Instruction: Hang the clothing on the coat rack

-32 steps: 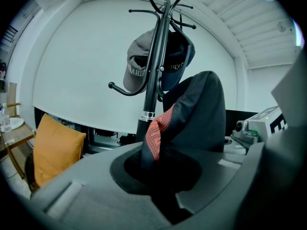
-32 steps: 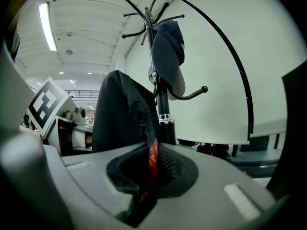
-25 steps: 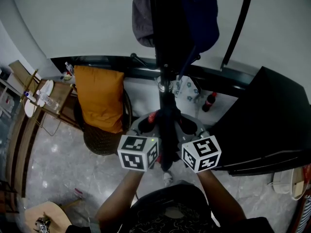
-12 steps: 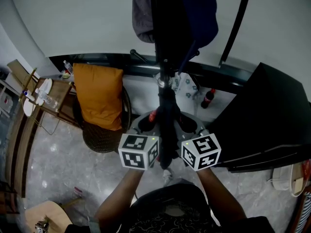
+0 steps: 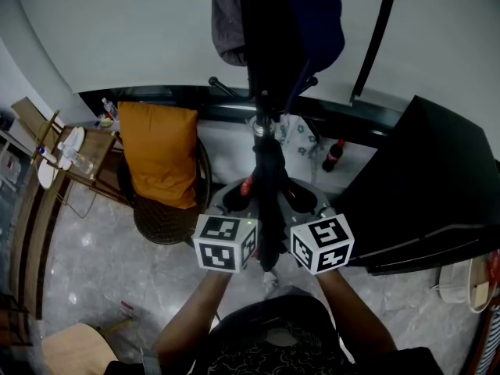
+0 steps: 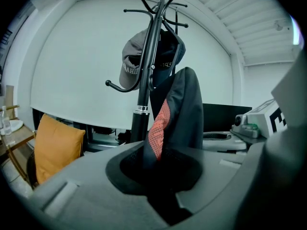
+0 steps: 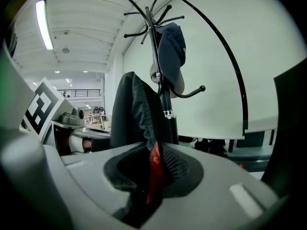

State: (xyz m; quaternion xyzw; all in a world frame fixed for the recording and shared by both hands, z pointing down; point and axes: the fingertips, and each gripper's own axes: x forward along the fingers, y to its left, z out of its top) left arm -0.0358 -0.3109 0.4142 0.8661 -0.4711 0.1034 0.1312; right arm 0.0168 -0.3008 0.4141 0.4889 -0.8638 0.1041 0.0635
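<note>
Well, nearest in the head view are the person's two forearms, reaching forward side by side. Each hand carries a claw, the left claw (image 5: 234,203) and the right claw (image 5: 303,201), with their marker cubes almost level. Between them hangs the dark garment (image 5: 269,201), bunched into a narrow upright fold close against the pole of the coat rack (image 5: 262,131).

From above, the grips themselves are hard to read, but the gripper views settle it. The left gripper view shows the left claw (image 6: 160,176) clamped on the garment (image 6: 184,109), a strip of red mesh lining running down into the jaws. The right gripper view shows the right claw (image 7: 148,181) clamped on the same garment (image 7: 129,114), red lining again caught at the pinch.

Those two views also show the rack's top, which the head view cuts off: curved black hooks spreading from the pole (image 6: 144,80), none of them carrying the garment. A grey cap (image 6: 130,66) hangs on the left side and a navy cap (image 7: 171,51) on the right.

Further off, only the head view shows the floor, an orange cushion (image 5: 160,155) on a dark chair to the left, and a cola bottle (image 5: 334,158) to the right.

Compared with a second ago, almost nothing has shifted: both claws keep their place by the pole, still gripping.
</note>
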